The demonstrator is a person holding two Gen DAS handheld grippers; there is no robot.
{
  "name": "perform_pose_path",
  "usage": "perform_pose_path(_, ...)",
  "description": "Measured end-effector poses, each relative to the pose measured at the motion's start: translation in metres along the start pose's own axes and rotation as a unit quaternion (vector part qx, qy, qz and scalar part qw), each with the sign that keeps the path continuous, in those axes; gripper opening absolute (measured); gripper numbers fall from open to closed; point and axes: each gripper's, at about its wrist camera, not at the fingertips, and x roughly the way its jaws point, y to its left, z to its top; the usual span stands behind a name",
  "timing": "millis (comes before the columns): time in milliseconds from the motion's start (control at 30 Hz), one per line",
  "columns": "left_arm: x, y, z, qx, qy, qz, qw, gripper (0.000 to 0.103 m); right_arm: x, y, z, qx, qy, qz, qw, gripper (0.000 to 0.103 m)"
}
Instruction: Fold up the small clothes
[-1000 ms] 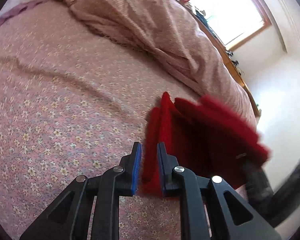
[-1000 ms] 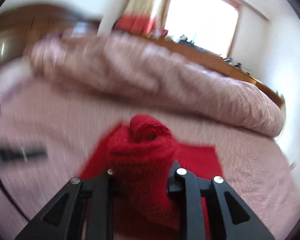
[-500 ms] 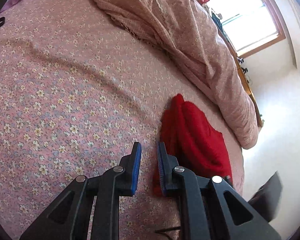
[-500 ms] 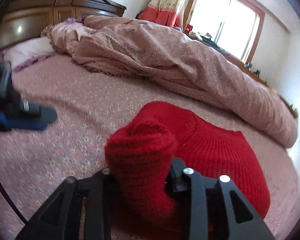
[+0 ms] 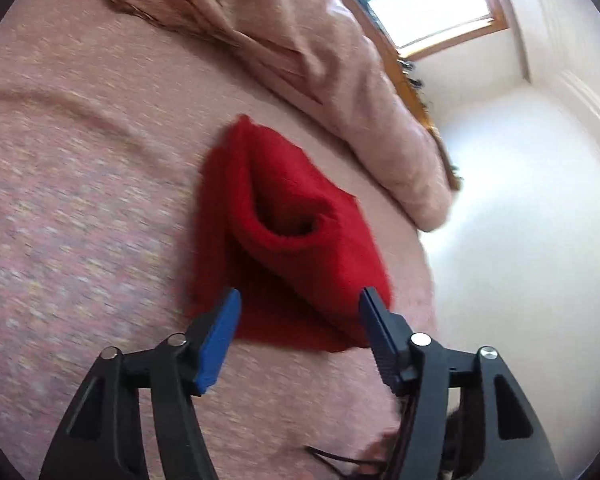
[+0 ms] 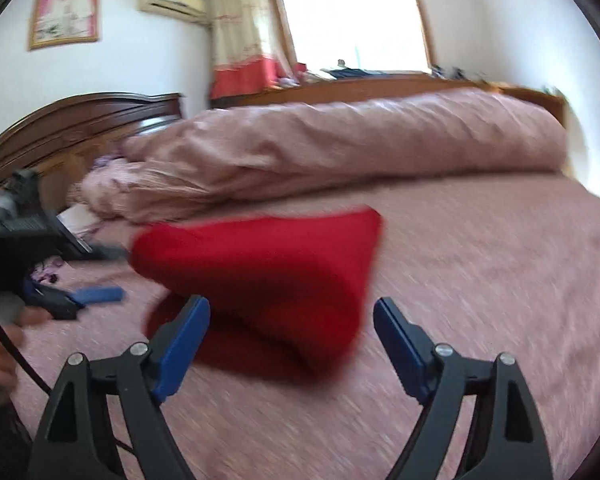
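The red knit (image 5: 300, 240) has been released by both hand-held grippers, left (image 5: 298, 312) and right (image 6: 292, 320), now wide open and empty; it is left loosely folded (one layer gaping) on the bed (image 5: 80, 200). Flattening is probably needed next.

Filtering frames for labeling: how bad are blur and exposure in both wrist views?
Left wrist: bedsheet motion-smeared, window and wall blown out, red knit garment fairly readable. Right wrist: garment edges smeared, window overexposed, strong fisheye bending.
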Motion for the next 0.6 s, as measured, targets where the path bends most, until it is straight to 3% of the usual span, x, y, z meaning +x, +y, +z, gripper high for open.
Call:
perform_pose_path(133, -0.004, 0.007, 0.000, -0.043, -0.021, -0.028, 0.9985, 0.063, 0.011, -0.028, -0.021, 0.059, 0.034, -0.004, 0.998, 0.087)
perform_pose_path(233, 0.008, 0.008, 0.014, -0.078, -0.019, -0.096, 0.9922, 0.070, 0.014, -0.031, -0.025, 0.076, 0.033, 0.002, 0.997, 0.087)
perform_pose_path(267, 0.016, 0.008, 0.019, -0.082, -0.015, -0.103, 0.9912, 0.072, 0.015, -0.028, -0.024, 0.069, 0.029, 0.001, 0.997, 0.087)
perform_pose_path(367, 0.042, 0.010, 0.019, -0.096, 0.022, -0.056, 0.9936, 0.074, 0.014, -0.016, -0.020, 0.039, 0.018, -0.013, 0.999, 0.087)
perform_pose_path(467, 0.057, 0.010, 0.013, -0.096, 0.042, -0.033, 0.9939, 0.074, 0.012, -0.007, -0.020, 0.008, 0.005, -0.025, 1.000, 0.087)
perform_pose_path(600, 0.056, -0.004, 0.017, -0.087, 0.009, -0.042, 0.9953, 0.073, 0.022, -0.005, -0.021, 0.009, 0.022, -0.026, 0.999, 0.087)
